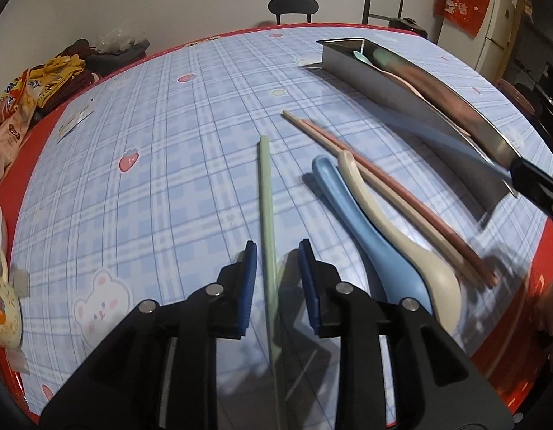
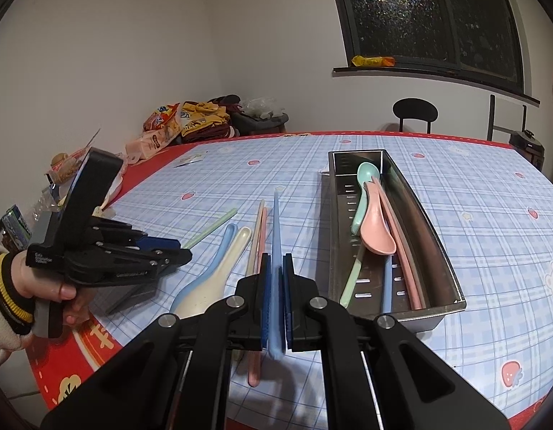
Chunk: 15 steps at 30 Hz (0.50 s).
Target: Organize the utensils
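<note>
A person's left hand (image 2: 47, 286), in a striped cuff, tilts the left gripper (image 1: 276, 261) down over the checked surface (image 1: 169, 179), its fingers parted around a green chopstick (image 1: 266, 197) lying there, untouched. The right gripper (image 2: 276, 286) clamps a blue chopstick (image 2: 276, 236) beside the steel tray (image 2: 438, 251). The green chopstick's near end is hidden beneath the left gripper.
</note>
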Motion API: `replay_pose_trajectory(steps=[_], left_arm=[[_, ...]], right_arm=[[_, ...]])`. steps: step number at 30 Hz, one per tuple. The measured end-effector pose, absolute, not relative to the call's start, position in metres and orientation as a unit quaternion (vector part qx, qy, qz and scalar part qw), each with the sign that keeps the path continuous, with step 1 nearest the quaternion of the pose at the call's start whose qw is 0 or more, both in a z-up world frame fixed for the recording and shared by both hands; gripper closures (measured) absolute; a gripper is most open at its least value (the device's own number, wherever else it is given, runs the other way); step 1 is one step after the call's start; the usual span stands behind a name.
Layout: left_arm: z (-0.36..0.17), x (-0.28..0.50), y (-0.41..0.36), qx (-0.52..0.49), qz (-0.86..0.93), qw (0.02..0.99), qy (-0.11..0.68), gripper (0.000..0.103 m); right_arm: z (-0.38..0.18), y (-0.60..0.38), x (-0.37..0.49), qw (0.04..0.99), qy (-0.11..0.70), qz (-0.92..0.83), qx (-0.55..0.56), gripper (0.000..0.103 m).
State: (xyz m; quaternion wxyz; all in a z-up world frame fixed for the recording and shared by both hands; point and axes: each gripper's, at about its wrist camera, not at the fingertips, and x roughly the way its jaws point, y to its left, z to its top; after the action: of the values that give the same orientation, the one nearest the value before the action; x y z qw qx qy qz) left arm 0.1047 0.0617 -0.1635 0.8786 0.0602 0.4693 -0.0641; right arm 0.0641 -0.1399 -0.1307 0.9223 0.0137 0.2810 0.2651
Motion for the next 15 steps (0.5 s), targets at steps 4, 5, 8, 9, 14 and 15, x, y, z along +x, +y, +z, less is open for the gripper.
replay_pose_trajectory(steps=[4, 5, 8, 9, 14, 15], left_arm=[[-0.164, 0.107, 0.058, 0.077, -0.065, 0.879, 0.467, 0.077], [-0.164, 0.107, 0.057, 0.078, -0.067, 0.878, 0.467, 0.079], [-0.164, 0.105, 0.058, 0.076, -0.064, 0.88, 0.465, 0.092], [-0.164, 0.104, 0.059, 0.074, -0.065, 0.881, 0.463, 0.092], [-0.164, 0.099, 0.067, 0.059, -0.066, 0.884, 0.458, 0.092], [-0.164, 0.099, 0.069, 0.058, -0.065, 0.885, 0.458, 0.092]], right_arm=[[-0.131, -0.14, 0.065, 0.922, 0.282, 0.265, 0.015, 0.098], [-0.131, -0.14, 0.065, 0.922, 0.283, 0.265, 0.015, 0.098], [-0.132, -0.138, 0.065, 0.92, 0.287, 0.266, 0.012, 0.098], [-0.133, -0.138, 0.065, 0.92, 0.288, 0.266, 0.012, 0.098], [-0.135, -0.136, 0.069, 0.916, 0.3, 0.267, 0.014, 0.098], [-0.136, -0.135, 0.07, 0.914, 0.305, 0.267, 0.012, 0.098]])
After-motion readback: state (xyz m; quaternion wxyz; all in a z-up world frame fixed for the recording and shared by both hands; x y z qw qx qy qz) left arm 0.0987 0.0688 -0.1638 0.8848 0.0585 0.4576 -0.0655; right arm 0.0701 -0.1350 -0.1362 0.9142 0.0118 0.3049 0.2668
